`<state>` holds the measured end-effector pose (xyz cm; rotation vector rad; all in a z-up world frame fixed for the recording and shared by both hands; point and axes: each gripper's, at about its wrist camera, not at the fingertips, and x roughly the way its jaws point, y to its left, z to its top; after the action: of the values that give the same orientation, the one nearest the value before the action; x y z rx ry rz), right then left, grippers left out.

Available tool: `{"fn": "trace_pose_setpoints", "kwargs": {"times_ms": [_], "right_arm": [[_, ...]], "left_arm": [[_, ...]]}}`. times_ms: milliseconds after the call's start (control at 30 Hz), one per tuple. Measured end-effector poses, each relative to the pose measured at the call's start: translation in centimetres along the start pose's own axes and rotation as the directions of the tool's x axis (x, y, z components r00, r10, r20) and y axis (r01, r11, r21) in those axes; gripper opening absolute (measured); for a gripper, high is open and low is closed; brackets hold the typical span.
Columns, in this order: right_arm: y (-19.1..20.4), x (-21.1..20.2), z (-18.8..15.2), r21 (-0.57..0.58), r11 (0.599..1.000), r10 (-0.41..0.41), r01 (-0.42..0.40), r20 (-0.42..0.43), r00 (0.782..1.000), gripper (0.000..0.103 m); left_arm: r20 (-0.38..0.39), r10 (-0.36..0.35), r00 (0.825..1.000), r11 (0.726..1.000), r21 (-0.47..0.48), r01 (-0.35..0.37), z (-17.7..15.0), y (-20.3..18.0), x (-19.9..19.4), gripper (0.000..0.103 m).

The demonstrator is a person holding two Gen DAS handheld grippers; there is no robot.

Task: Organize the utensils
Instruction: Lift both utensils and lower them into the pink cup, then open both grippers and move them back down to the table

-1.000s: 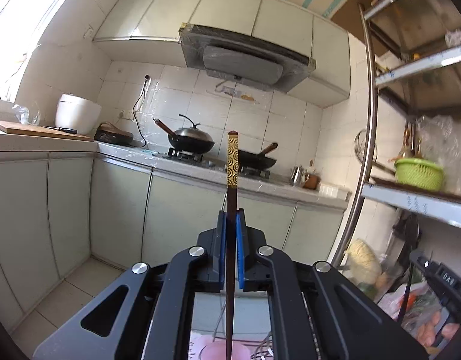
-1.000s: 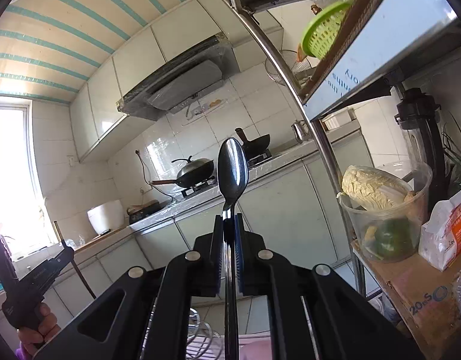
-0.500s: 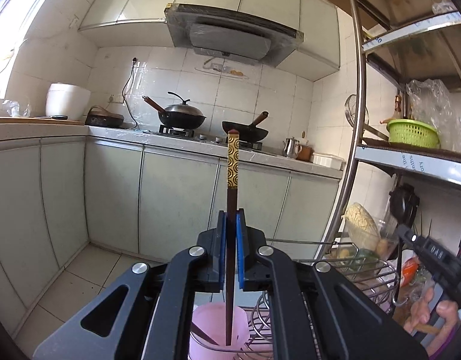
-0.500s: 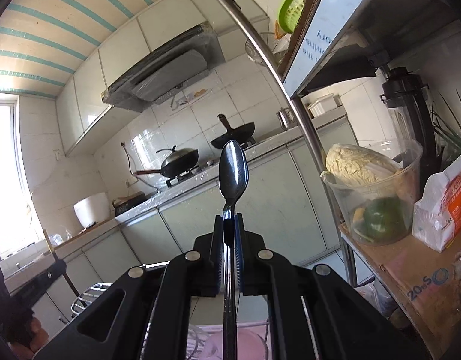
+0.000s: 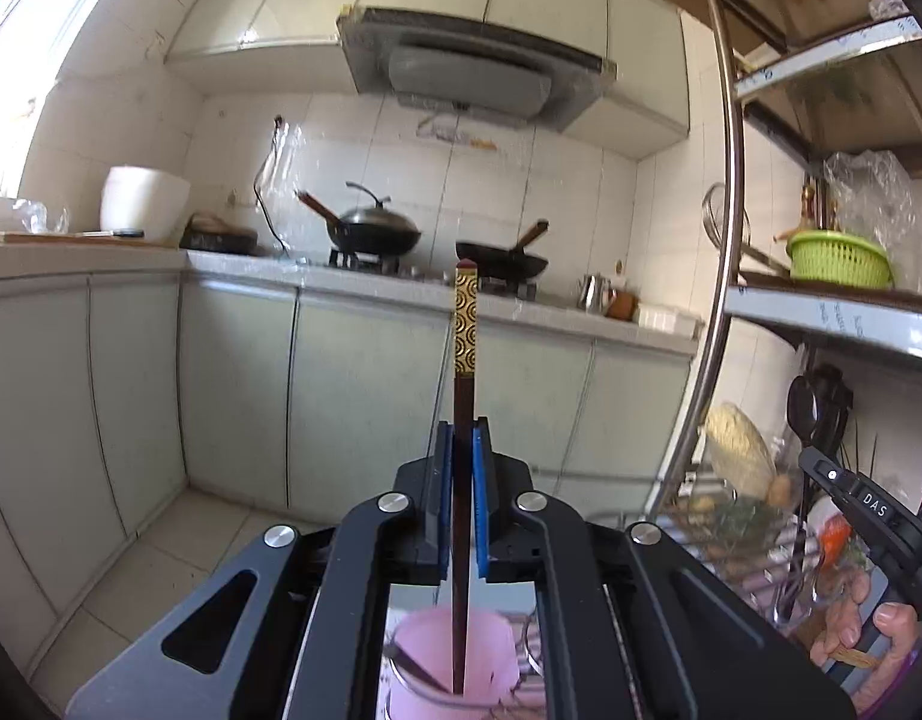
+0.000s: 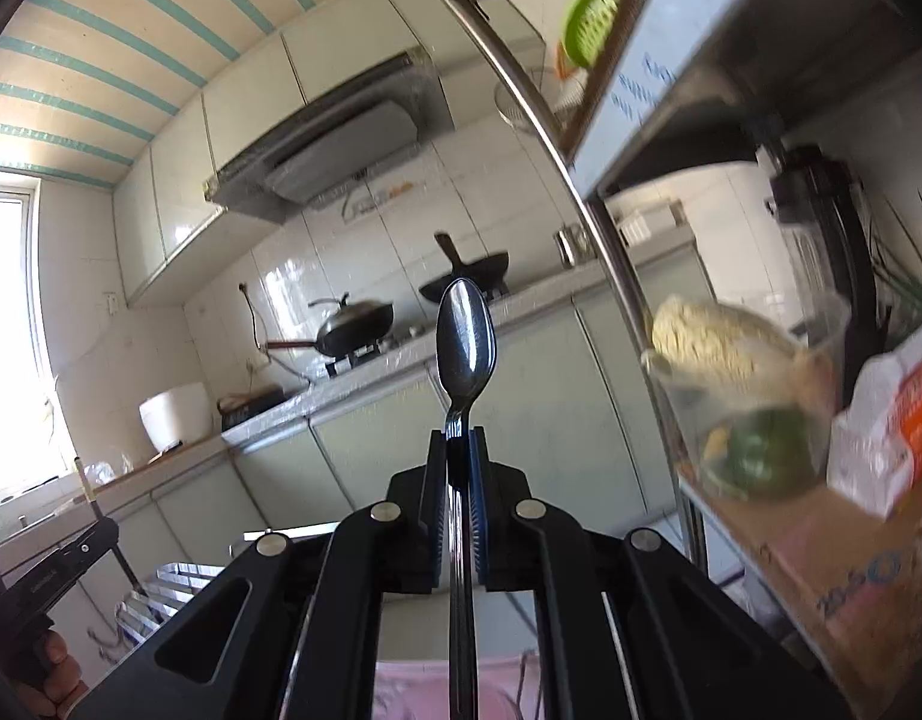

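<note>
Chopstick (image 5: 462, 504) and spoon (image 6: 464, 354) were each held upright, one per gripper. Closest to the left wrist camera, the left gripper (image 5: 462, 450) was clamped tight on the dark chopstick, its blue pads (image 5: 480, 504) pressing the shaft from both sides; the gold-patterned top rose above the pads, and the lower end reached down into a pink cup (image 5: 452, 669) just below the gripper, where another dark utensil leaned against the cup's left inner wall. A wire rack (image 5: 724, 540) showed beside the cup to the right, though whether the cup stood in it could not be told. At the lower right edge of that view a hand (image 5: 874, 642) gripped the handle of the other tool. In the right wrist view, the right gripper (image 6: 459, 438) was closed on the neck of the metal spoon, bowl upward, handle running down between the jaws toward a pale pink shape at the bottom edge, too blurred to tell more. Farther right, a metal shelf unit (image 5: 820, 318) carried a green basket (image 5: 838, 258) on its upper board. Beyond, along the far edge of the kitchen counter (image 5: 341, 288), a lidded wok (image 5: 374, 231) and a frying pan (image 5: 502, 264) sat on the stove under a range hood (image 5: 472, 72), with a white pot (image 5: 143, 210) towards the counter's left end.
</note>
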<state>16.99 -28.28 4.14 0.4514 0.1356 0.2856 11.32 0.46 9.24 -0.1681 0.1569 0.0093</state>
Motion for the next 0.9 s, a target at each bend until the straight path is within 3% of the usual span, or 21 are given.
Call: {"fn": "trace_pose_setpoints", "kwargs": {"times_ms": [367,467,533,700,900], "right_arm": [[-0.5,-1.6,-3.3,0.012,0.999,-0.035,0.037,-0.158,0.987,0.010],[-0.6,-1.9,-3.7,0.017,0.999,-0.043,0.047,-0.192,0.980,0.014],[-0.7,-2.2,-3.8,0.025,0.998,-0.046,0.053,-0.209,0.977,0.024],[-0.7,-3.5,-3.7,0.042,0.997,-0.052,0.063,-0.231,0.972,0.036],[0.3,-5.9,-3.4,0.020,0.997,-0.062,0.068,-0.238,0.969,0.042]], "left_arm": [[-0.084,0.004,0.996,1.000,0.015,-0.003,-1.9,0.8,-0.2,0.007],[-0.102,-0.010,0.995,1.000,-0.019,0.008,-1.7,1.6,-0.5,0.026],[-0.112,-0.030,0.993,0.998,-0.051,0.024,-1.5,2.1,-0.7,0.038],[-0.126,-0.064,0.990,0.994,-0.101,0.051,-0.8,2.9,-1.6,0.041],[-0.088,-0.086,0.992,0.991,-0.113,0.076,0.5,3.3,-3.9,0.042]]}}
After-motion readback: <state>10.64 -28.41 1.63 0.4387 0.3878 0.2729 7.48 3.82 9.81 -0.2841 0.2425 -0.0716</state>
